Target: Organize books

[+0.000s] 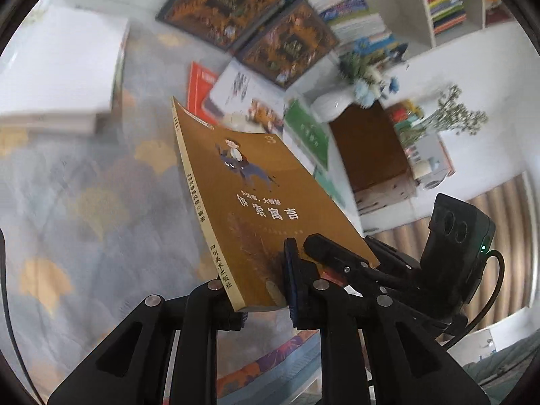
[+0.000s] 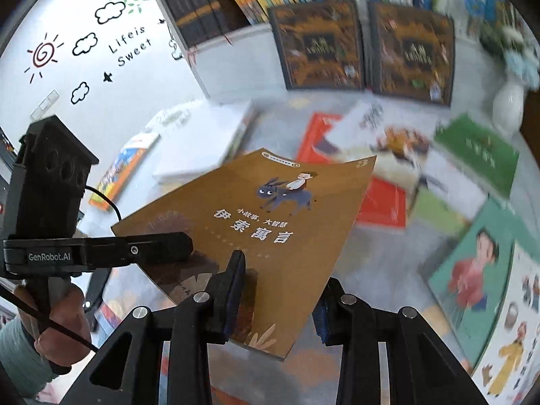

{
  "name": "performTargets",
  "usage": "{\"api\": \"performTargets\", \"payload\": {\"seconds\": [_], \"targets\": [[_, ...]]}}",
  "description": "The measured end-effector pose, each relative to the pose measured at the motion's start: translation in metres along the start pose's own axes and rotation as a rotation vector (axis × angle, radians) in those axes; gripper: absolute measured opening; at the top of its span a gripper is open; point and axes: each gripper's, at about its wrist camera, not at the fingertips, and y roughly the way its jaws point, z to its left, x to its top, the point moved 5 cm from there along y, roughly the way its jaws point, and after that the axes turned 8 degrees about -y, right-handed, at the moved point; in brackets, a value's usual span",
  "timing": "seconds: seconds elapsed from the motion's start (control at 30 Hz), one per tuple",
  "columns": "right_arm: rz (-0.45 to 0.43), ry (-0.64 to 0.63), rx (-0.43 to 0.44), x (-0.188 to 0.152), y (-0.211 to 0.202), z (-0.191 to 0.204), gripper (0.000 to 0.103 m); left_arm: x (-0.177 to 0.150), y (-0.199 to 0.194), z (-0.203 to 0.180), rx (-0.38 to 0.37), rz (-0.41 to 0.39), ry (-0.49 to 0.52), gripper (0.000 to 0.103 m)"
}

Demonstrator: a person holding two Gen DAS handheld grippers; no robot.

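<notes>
Books (image 2: 381, 199) are being left scattered over a grey leaf-patterned cloth (image 1: 84, 202) below white shelves (image 1: 418, 3); the brown fable book (image 2: 270, 233) is being clamped by the left gripper (image 1: 260, 290) and the right gripper (image 2: 280, 300).

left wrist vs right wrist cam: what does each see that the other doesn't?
Left wrist only: the spine of the brown book, a dried flower sprig, and the right gripper reaching in from the right.
Right wrist only: the "Life is Sweet" wall decal, the hand carrying the left gripper, and a teal picture book.
Both: the brown book's cover with both grippers clamped on it, two matching dark books, the white vase, and the green book.
</notes>
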Motion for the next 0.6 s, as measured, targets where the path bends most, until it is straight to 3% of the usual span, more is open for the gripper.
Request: {"api": "performTargets", "payload": {"seconds": [0.1,0.27,0.43,0.6], "targets": [[-0.033,-0.035,0.0,0.038,0.006,0.021,0.034,0.026,-0.03,0.006,-0.008,-0.055,0.015,0.014],[-0.062,-0.078,0.04,0.096,0.043,0.064,0.036,0.073,-0.077,0.036,0.041,-0.146,0.023,0.014],[-0.015,-0.197,-0.043,0.134,0.096,0.111,0.038,0.102,-0.1,0.082,0.118,-0.185,0.006,0.014],[0.046,-0.179,-0.016,0.15,0.146,0.125,0.038,0.127,-0.1,0.132,0.126,-0.181,-0.067,0.015]]}}
